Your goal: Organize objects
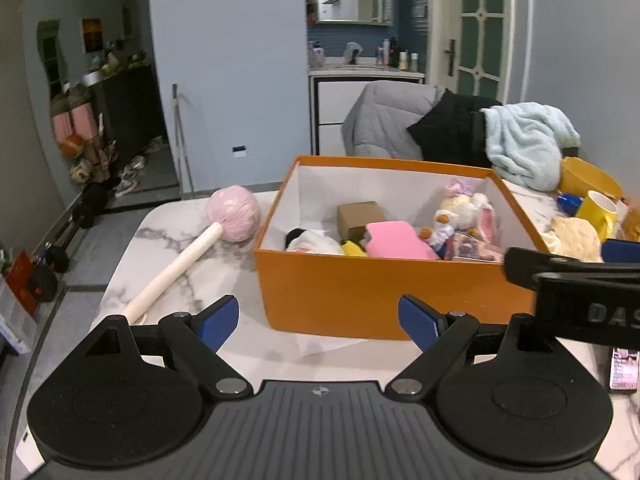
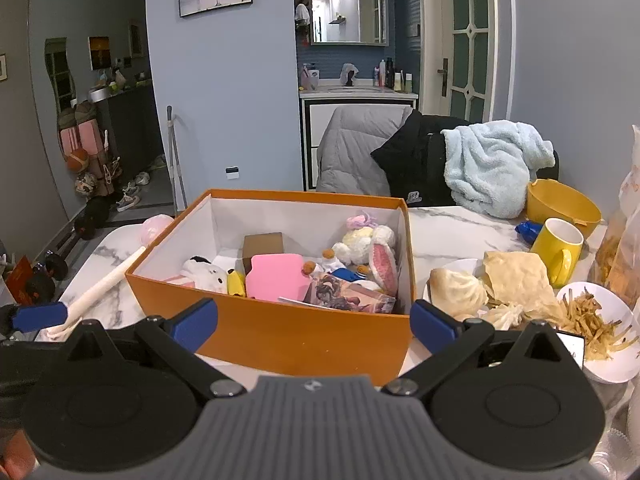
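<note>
Orange box (image 2: 304, 340) holding perhaps three plush toys, one pink-headed mallet (image 1: 188, 256) beside it, left gripper (image 1: 318, 322), right gripper (image 2: 314, 326), both spread, empty

Little can be read. In the left wrist view, the raised letters "DAS" stand on the black body of the right gripper (image 1: 592, 300), which reaches in from the right, just beyond and to the right of the left jaws; the word is cut off at the picture's edge. In the right wrist view, a white "S" logo with small lettering under it sits on the black jacket (image 2: 416, 168), far ahead of the jaws behind the box (image 2: 304, 332); the small lettering is too fine to make out. A printed picture card (image 2: 352, 298) lies in the box ahead of the jaws, but no words on it are legible.
</note>
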`<state>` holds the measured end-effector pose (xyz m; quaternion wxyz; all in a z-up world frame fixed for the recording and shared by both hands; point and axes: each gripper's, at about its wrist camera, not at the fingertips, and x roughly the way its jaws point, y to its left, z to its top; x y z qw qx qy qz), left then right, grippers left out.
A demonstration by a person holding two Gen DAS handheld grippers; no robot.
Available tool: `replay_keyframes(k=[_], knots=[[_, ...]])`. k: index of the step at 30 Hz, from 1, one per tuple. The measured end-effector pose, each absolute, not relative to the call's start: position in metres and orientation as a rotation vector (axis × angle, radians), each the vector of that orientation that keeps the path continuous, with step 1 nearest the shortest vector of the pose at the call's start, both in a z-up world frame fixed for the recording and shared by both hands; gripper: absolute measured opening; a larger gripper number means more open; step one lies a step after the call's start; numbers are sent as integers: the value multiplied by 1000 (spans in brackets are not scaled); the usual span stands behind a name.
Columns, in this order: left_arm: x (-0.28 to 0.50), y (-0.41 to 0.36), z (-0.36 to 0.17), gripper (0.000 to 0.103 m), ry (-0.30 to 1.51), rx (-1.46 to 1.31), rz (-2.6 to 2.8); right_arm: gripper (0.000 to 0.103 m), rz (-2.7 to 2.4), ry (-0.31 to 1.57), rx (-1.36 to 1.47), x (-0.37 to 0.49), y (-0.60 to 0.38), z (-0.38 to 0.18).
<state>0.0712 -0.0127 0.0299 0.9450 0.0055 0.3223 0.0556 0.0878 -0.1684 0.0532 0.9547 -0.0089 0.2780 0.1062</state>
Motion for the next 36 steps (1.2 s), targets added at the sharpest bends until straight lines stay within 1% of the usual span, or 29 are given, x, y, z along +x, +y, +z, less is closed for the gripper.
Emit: replay_keyframes(k=[6,19,26,36], knots=[[68,-28,29,103,629,90,121,102,228,564,-39,86,-165,53],[69,-25,28,103,655,70,117,102,231,582,-29,86,-164,51],[73,-26,25,103,732,13,184,102,201,620,-15,86,-160,49],[69,-41,26,103,766,69,207,102,191,620,2,84,-151,44]])
